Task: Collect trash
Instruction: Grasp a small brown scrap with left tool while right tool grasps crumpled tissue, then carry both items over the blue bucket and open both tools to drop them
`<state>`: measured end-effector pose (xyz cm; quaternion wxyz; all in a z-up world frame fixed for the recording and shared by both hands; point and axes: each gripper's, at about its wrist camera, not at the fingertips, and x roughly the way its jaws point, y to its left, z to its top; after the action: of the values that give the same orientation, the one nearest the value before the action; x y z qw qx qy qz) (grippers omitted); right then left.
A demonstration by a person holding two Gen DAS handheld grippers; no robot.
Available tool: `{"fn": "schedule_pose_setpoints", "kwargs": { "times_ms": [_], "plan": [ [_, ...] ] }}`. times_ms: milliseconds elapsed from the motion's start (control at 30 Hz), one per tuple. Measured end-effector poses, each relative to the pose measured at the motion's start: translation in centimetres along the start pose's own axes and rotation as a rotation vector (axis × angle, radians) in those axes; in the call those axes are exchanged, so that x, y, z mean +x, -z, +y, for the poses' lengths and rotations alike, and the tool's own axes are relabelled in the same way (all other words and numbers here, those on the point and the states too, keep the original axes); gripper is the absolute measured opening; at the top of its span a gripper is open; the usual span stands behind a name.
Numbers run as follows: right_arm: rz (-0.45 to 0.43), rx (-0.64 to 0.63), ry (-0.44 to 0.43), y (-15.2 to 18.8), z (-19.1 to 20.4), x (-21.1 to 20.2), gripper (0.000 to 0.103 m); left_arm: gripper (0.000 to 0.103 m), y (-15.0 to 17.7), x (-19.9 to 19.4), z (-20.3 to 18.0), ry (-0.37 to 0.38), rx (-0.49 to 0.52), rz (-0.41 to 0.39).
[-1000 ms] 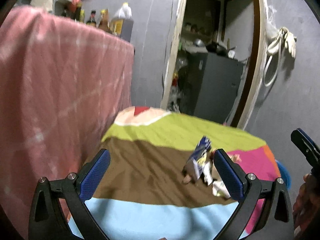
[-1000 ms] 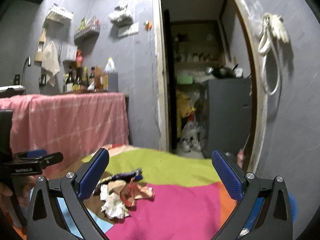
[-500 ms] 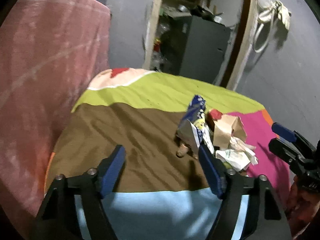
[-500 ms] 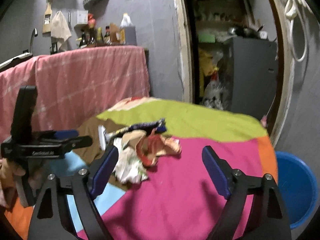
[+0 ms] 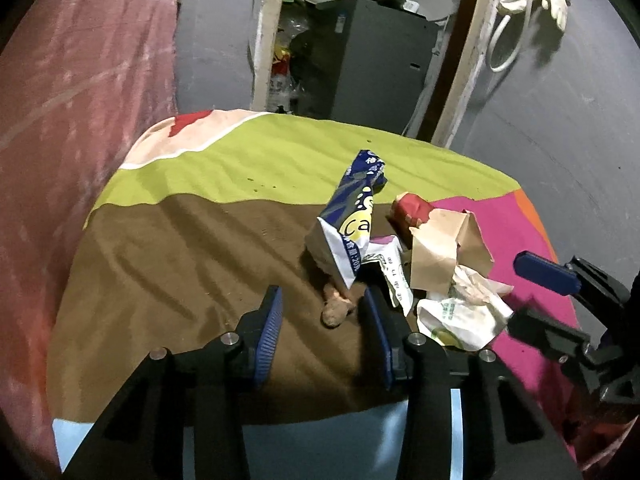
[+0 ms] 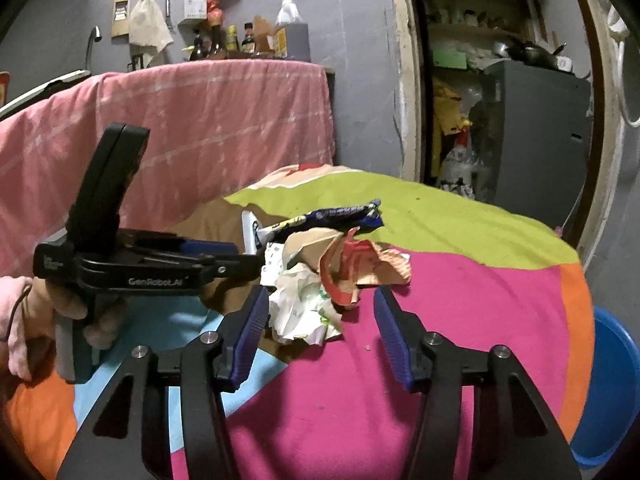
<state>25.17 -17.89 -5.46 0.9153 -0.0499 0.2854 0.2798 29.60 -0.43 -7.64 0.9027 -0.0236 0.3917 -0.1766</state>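
1. Blue-and-white snack wrapper [image 5: 352, 220], crumpled, lies on the bed's brown stripe near the green one.
2. Torn brown paper bag [image 5: 444, 248] touches it.
3. Crumpled white paper [image 6: 304, 308] lies toward the pink stripe.

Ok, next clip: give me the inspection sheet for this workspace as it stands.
Surface: table under a colour-block cloth, wrinkled, with a few crumbs.
Job's things: trash pile near the middle: blue snack bag, torn brown paper bag, red-and-white wrapper, crumpled white paper, small brown lump.
Clutter: nothing seen beyond the pile.
Grippers: left gripper and right gripper have just been closing; both open, nothing gripped, fingers just short of the pile.
Cables: white loop hanging on the wall; what it is, unclear.
Surroundings: pink cloth over a counter, bottles on top, blue tub beside the table, grey cabinet in the doorway.
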Motion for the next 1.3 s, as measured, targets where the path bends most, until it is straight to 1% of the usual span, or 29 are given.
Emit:
{"fn": "schedule_pose_setpoints", "kwargs": {
  "times_ms": [33, 100, 233, 367, 533, 567, 600, 667, 767, 800, 867, 1033, 1200, 1267, 1300],
  "plan": [
    [0.011, -0.002, -0.006, -0.1, 0.0, 0.3, 0.053, 0.034, 0.0, 0.1, 0.0, 0.001, 0.000, 0.002],
    [0.019, -0.011, -0.014, -0.1, 0.2, 0.6, 0.053, 0.027, -0.2, 0.4, 0.2, -0.001, -0.004, 0.008],
    [0.043, -0.032, -0.024, -0.2, 0.6, 1.3, 0.053, 0.016, -0.3, 0.4, 0.2, -0.002, -0.014, 0.012],
    [0.071, -0.047, -0.030, -0.2, 1.0, 2.0, 0.053, 0.015, -0.2, 0.1, 0.1, -0.022, -0.025, 0.015],
    [0.088, -0.044, -0.024, -0.1, 0.9, 2.3, 0.053, 0.014, 1.1, -1.3, -0.1, -0.019, -0.068, 0.018],
    [0.085, -0.041, -0.023, -0.1, 0.8, 2.3, 0.050, 0.014, 1.4, -1.6, -0.2, -0.017, -0.077, 0.019],
    [0.083, -0.039, -0.022, -0.1, 0.8, 2.2, 0.043, 0.014, 1.6, -1.9, -0.2, -0.016, -0.081, 0.018],
    [0.087, -0.040, -0.019, 0.0, 0.8, 2.0, 0.031, 0.014, 2.0, -2.6, -0.3, -0.019, -0.091, 0.016],
    [0.101, -0.032, -0.020, 0.3, 0.7, 2.0, 0.022, 0.014, 2.4, -3.4, -0.5, -0.018, -0.104, 0.013],
    [0.103, -0.026, -0.020, 0.4, 0.6, 1.9, 0.017, 0.014, 2.5, -3.6, -0.6, -0.020, -0.107, 0.012],
    [0.105, -0.014, -0.025, 0.5, 0.4, 1.6, 0.012, 0.014, 2.8, -4.2, -0.9, -0.023, -0.110, 0.005],
    [0.077, 0.009, -0.034, 1.1, 0.2, -0.3, 0.008, 0.014, 3.5, -5.6, -1.7, -0.016, -0.132, -0.037],
    [-0.022, 0.026, -0.022, 1.5, 0.1, -4.0, 0.007, 0.014, 3.9, -7.3, -3.3, 0.000, -0.137, -0.134],
    [-0.082, 0.023, -0.019, 1.4, 0.1, -5.9, 0.007, 0.014, 3.6, -7.9, -4.1, -0.001, -0.129, -0.173],
    [-0.108, 0.022, -0.019, 1.3, 0.0, -6.6, 0.007, 0.014, 3.4, -8.4, -4.8, -0.001, -0.124, -0.206]
  ]
}}
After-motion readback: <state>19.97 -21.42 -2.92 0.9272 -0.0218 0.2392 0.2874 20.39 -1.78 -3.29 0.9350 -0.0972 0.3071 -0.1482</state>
